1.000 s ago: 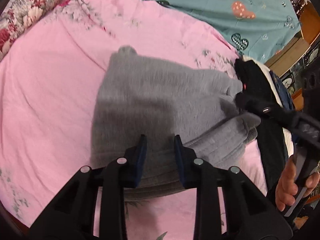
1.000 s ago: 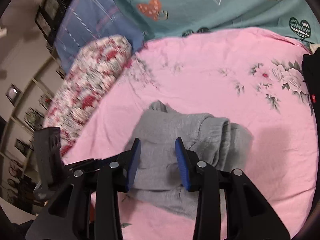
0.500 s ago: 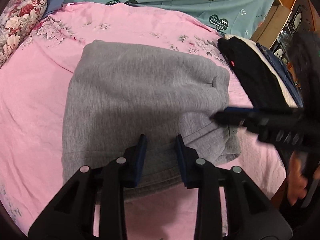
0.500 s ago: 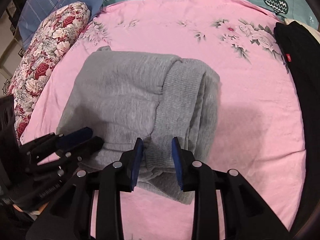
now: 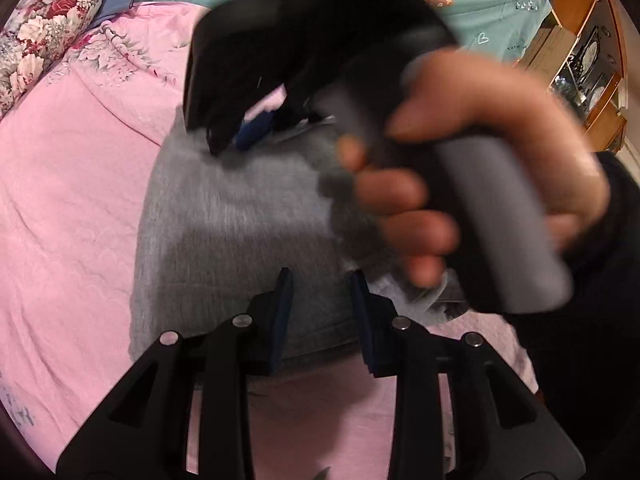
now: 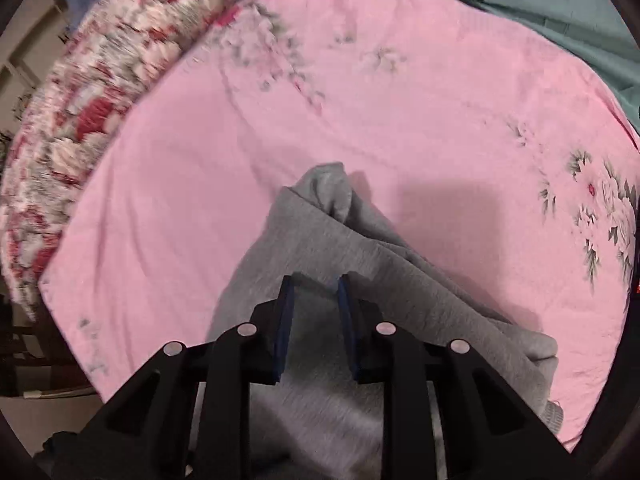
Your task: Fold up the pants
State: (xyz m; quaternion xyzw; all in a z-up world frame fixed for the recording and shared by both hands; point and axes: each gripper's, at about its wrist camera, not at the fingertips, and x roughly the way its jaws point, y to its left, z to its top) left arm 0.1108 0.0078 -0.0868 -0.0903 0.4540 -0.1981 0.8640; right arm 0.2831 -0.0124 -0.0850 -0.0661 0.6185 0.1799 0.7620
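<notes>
Right gripper [image 6: 313, 286] is down on the far end of the grey sweatpants [image 6: 320, 360], jaws just been closing, a ridge of fabric between the pads, though whether they pinch it I cannot tell. Left gripper [image 5: 320, 280] hovers part-open over the near edge of the bundle, which lies on the pink bedsheet [image 5: 72, 200]. Looks like a tidy-up of a nearly finished fold; next, tuck that loose corner beyond the right jaws. The person's hand [image 5: 480, 184], blurred, hides the bundle's right side.
</notes>
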